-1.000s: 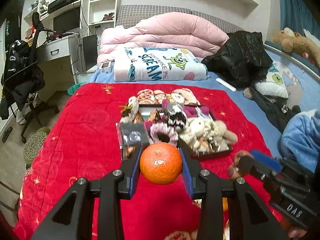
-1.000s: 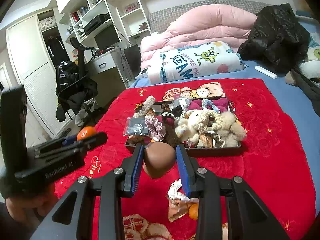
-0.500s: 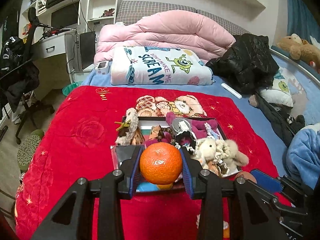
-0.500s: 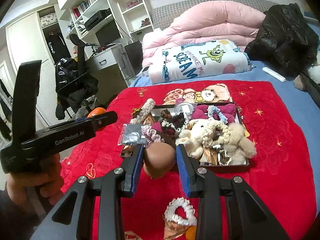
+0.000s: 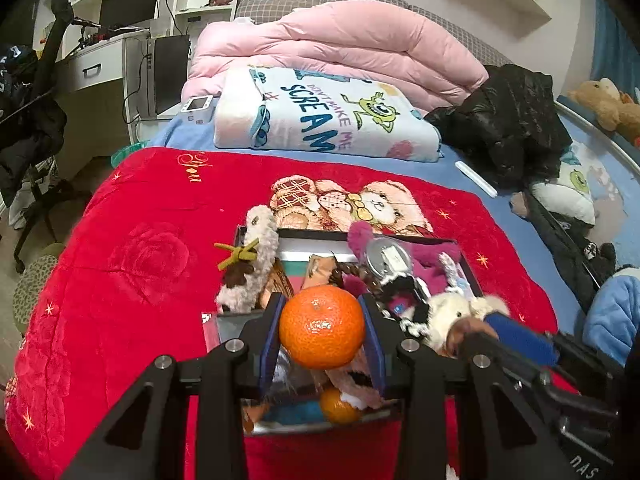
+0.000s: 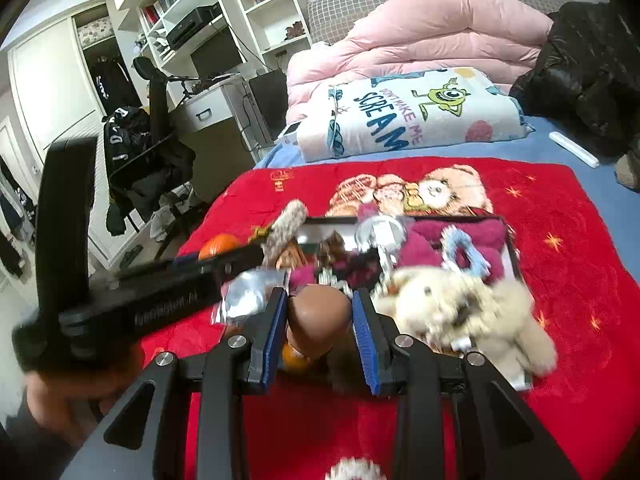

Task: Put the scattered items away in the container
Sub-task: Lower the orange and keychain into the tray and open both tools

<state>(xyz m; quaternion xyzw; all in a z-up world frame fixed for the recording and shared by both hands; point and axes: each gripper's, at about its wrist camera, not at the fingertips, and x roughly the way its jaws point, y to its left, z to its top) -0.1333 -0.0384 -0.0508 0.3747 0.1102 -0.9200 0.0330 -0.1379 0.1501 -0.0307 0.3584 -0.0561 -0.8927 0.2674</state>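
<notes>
My left gripper (image 5: 322,330) is shut on an orange tangerine (image 5: 322,326) and holds it over the near part of the black tray (image 5: 308,234), which is packed with plush toys, scrunchies and packets. My right gripper (image 6: 320,318) is shut on a brown egg-shaped object (image 6: 318,312) over the tray's near edge (image 6: 400,219). The left gripper (image 6: 228,258) with its tangerine (image 6: 218,245) shows at the left in the right wrist view. A second tangerine (image 5: 338,406) lies in the tray below the left gripper.
The tray sits on a red blanket (image 5: 140,248) on a bed. A cream plush dog (image 6: 464,308) fills the tray's right side. A folded cartoon blanket (image 5: 320,116), pink duvet (image 5: 340,52) and black jacket (image 5: 508,120) lie behind. A frilly item (image 6: 352,468) lies on the blanket in front.
Both grippers have moved forward over the tray with their loads still held. The tray now lies directly under both sets of fingers.
</notes>
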